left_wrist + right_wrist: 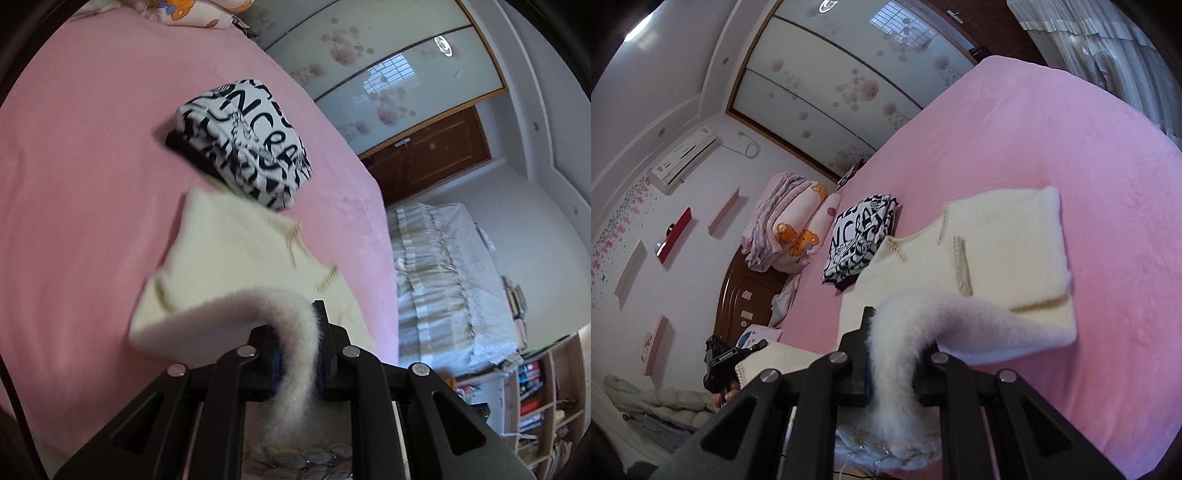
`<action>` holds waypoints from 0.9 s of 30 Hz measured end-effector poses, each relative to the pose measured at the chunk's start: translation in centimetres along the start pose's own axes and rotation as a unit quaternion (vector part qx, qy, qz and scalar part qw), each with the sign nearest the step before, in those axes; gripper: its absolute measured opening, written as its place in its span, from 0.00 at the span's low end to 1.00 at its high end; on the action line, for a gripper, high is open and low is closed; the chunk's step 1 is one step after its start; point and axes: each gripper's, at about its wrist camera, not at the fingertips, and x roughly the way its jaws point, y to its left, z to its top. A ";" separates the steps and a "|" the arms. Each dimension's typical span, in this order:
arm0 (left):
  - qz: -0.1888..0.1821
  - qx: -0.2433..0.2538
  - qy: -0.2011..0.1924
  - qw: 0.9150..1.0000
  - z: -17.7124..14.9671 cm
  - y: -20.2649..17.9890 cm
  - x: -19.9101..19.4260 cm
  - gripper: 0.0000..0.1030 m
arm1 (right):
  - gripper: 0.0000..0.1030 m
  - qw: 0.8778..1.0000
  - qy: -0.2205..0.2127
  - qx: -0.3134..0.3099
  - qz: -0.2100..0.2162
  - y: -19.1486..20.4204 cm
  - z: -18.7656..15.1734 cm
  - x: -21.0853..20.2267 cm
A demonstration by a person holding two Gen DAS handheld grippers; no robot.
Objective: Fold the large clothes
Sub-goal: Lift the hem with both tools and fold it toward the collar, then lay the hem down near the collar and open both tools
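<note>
A fuzzy cream sweater [1008, 236] is seen spread on the pink bed sheet [1089, 147], partly folded, and one furry edge of it is pinched between the closed jaws of the right gripper [897, 354], from which the cloth is drawn up off the bed. A folded black-and-white lettered garment [857, 236] is laid just beside the sweater's far end, toward the head of the bed, where a stack of pink bedding with a bear print [790, 229] is piled against the wooden headboard [738, 291]. Near the bed's left edge the left gripper [729, 360] is seen with another part of the cream cloth at its tip, its jaws hidden.
</note>
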 end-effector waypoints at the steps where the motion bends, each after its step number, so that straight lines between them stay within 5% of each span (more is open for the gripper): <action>1: 0.013 0.000 0.001 1.000 1.7 0.0 1.4 0.18 | 0.15 1.000 0.001 0.010 -0.009 -0.4 1.6 1.0; 3: 0.033 -0.018 0.006 0.999 4.9 0.4 4.8 0.44 | 0.21 0.999 0.013 0.039 -0.026 -1.6 5.6 4.4; 5: 0.058 -0.030 0.001 0.998 7.0 1.0 7.3 0.65 | 0.52 0.996 0.025 0.079 -0.024 -3.6 8.2 7.3; 7: 0.098 -0.021 -0.018 0.995 8.2 1.4 9.2 0.77 | 0.64 0.993 0.020 0.113 -0.037 -5.5 9.4 9.6; 9: 0.124 -0.003 -0.010 0.992 9.1 1.7 11.4 0.77 | 0.72 0.991 0.011 0.124 -0.058 -6.8 10.0 11.2; 14: 0.208 0.064 0.029 0.976 9.3 3.3 17.1 0.77 | 0.73 0.986 0.014 0.116 -0.117 -10.0 10.1 14.3; 21: 0.248 0.156 0.071 0.954 8.3 4.0 22.9 0.77 | 0.73 0.972 0.049 0.005 -0.229 -11.3 9.6 18.3; 27: 0.274 0.209 0.083 0.935 8.8 4.1 25.8 0.77 | 0.73 0.955 0.068 -0.059 -0.284 -12.5 10.0 21.2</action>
